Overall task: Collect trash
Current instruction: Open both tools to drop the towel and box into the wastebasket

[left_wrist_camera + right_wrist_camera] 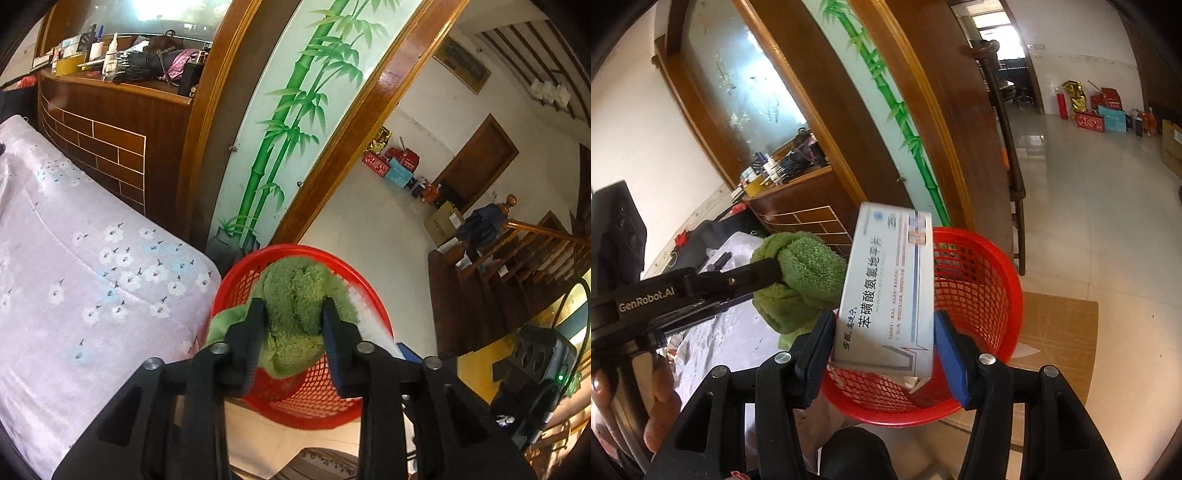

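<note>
My left gripper (293, 308) is shut on a fuzzy green cloth (295, 295) and holds it over a red mesh basket (321, 402) on the floor. In the right wrist view the left gripper (777, 271) comes in from the left with the green cloth (801, 280) bunched at its tip. My right gripper (886, 325) is shut on a white medicine box (890, 291) with blue print, held upright over the red basket (979, 291). A white blurred edge of the box (373, 317) shows in the left wrist view.
A bed with a pink flowered cover (74, 258) lies to the left of the basket. A wooden screen with a bamboo painting (291, 122) stands behind it. A cluttered wooden counter (122, 74), stairs (517, 266) and boxes on the tiled floor (1100, 118) lie beyond.
</note>
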A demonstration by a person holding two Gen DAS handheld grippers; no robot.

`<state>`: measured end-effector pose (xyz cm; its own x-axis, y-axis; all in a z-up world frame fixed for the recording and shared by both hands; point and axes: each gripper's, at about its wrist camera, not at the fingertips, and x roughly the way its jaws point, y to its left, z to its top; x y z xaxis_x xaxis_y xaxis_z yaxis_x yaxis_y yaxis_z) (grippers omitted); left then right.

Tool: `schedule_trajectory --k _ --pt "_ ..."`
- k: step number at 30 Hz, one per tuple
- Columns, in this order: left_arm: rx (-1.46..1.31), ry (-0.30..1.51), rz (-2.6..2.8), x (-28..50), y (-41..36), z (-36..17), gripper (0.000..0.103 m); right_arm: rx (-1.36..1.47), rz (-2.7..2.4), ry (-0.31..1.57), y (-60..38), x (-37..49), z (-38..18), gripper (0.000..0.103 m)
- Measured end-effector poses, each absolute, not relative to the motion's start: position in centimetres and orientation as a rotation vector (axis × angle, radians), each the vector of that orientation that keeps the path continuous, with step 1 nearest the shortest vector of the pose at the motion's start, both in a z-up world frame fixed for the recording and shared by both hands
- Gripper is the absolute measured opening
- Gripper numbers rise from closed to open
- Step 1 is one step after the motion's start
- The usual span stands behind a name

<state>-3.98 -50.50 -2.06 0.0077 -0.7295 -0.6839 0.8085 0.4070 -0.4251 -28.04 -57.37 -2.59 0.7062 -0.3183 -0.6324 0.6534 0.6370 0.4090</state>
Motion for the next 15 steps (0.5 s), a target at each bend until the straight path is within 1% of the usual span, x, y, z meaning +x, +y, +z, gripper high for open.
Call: schedule_trajectory --k 2,3,4,5,8,9,11,12,14,15 --pt "0.085 0.997 -1.228 -3.9 -50.8 -2.2 0.036 0.689 -0.590 0.539 -57.7 -28.1 -2.7 0.060" --pt "0.082 0.998 -1.240 -3.9 -50.7 -2.1 0.038 0.695 -0.591 0.532 -57.7 -28.1 -2.6 0.064" --pt "0.080 0.990 -1.243 -3.9 -50.6 -1.8 0.043 0.700 -0.596 0.528 -57.8 -28.1 -2.5 0.068" --pt "0.081 0.973 -1.239 -3.9 -50.2 -1.4 0.047 0.700 -0.598 0.524 -57.7 -28.2 -2.3 0.069" --pt "0.069 0.928 -1.241 -4.0 -48.0 0.2 0.052 0.703 -0.590 0.500 -57.1 -28.5 -1.8 0.070" --pt "0.055 0.912 -1.233 -3.9 -46.8 0.9 0.053 0.700 -0.580 0.489 -56.8 -28.4 -1.4 0.072" --pt "0.024 0.875 -1.201 -3.5 -43.9 2.1 0.070 0.688 -0.553 0.471 -56.0 -28.0 -0.8 0.075" --pt "0.011 0.854 -1.175 -3.3 -42.3 2.6 0.072 0.680 -0.539 0.465 -55.6 -27.7 -0.6 0.077" --pt "-0.006 0.809 -1.102 -3.0 -38.4 3.7 0.074 0.659 -0.494 0.452 -54.5 -26.7 0.1 0.080" --pt "-0.010 0.795 -1.063 -2.8 -36.6 4.0 0.075 0.640 -0.456 0.440 -53.4 -25.9 0.6 0.084"
